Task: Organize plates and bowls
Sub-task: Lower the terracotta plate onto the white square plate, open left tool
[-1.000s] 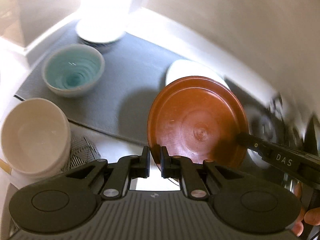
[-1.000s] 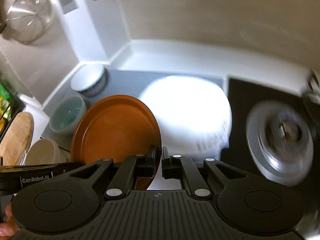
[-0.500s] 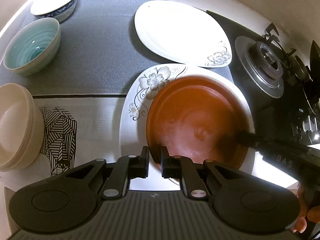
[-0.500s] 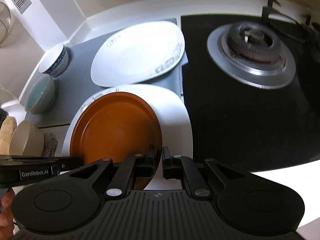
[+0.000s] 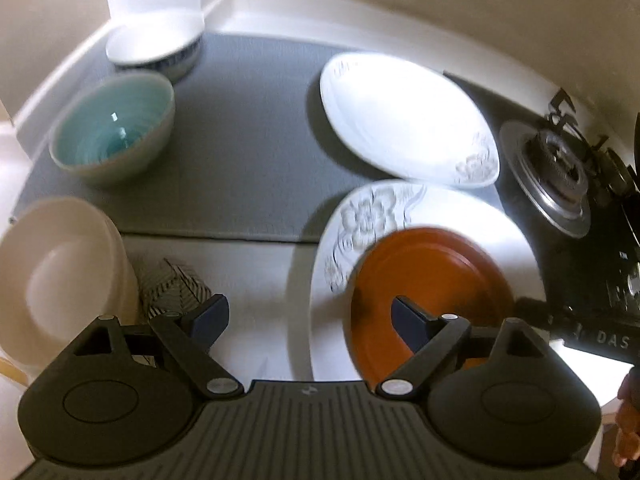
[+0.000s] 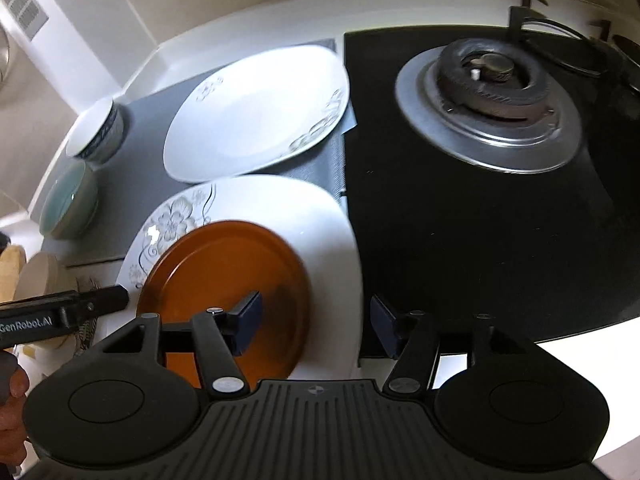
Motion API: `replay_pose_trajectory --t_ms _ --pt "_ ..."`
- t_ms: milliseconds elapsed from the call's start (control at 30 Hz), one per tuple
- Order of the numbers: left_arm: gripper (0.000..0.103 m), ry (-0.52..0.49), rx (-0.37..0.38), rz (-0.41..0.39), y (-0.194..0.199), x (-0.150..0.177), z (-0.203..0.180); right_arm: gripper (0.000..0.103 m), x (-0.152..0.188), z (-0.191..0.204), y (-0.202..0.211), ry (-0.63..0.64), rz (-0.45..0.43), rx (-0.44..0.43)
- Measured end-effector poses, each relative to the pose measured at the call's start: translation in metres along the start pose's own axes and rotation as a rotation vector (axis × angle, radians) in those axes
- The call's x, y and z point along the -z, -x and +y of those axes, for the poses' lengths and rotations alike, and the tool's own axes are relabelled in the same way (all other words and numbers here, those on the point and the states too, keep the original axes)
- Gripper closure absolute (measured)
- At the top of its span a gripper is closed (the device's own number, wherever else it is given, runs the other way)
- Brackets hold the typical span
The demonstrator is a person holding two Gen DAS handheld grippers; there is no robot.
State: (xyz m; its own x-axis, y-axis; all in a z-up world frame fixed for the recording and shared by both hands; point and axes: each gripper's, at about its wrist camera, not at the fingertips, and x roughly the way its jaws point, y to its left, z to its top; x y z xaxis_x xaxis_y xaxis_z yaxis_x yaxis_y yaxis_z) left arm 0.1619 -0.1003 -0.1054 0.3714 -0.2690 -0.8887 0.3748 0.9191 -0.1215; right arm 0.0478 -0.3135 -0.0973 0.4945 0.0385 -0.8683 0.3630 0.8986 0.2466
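A brown plate (image 5: 428, 280) (image 6: 224, 276) lies flat on a large white floral plate (image 5: 372, 216) (image 6: 256, 204). My left gripper (image 5: 308, 320) is open and empty, its right finger over the brown plate's near edge. My right gripper (image 6: 314, 320) is open and empty, its left finger over the brown plate. A second white oval floral plate (image 5: 404, 116) (image 6: 256, 112) lies behind on the grey mat (image 5: 240, 140). A teal bowl (image 5: 114, 136) (image 6: 70, 202), a blue-patterned white bowl (image 5: 156, 46) (image 6: 98, 132) and stacked cream bowls (image 5: 56, 268) (image 6: 38, 280) stand to the left.
A black gas hob with a burner (image 6: 488, 108) (image 5: 556, 168) lies right of the plates. A patterned cup (image 5: 172, 288) stands beside the cream bowls. White walls close the back and left corner.
Both grippers were shut on the brown plate and lowered it onto the large floral plate. Both have now opened and let it go; it rests there.
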Motion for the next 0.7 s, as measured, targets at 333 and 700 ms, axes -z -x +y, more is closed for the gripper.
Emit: replay_pose_trajectory --t_ms 333,700 --pt "0.012 0.008 0.042 0.01 -0.001 0.004 0.004 0.032 -0.002 0.018 -0.009 0.045 0.023 0.042" --pt "0.01 0.024 0.046 0.019 -0.003 0.002 0.006 0.03 -0.007 0.03 -0.016 0.085 0.037 0.01"
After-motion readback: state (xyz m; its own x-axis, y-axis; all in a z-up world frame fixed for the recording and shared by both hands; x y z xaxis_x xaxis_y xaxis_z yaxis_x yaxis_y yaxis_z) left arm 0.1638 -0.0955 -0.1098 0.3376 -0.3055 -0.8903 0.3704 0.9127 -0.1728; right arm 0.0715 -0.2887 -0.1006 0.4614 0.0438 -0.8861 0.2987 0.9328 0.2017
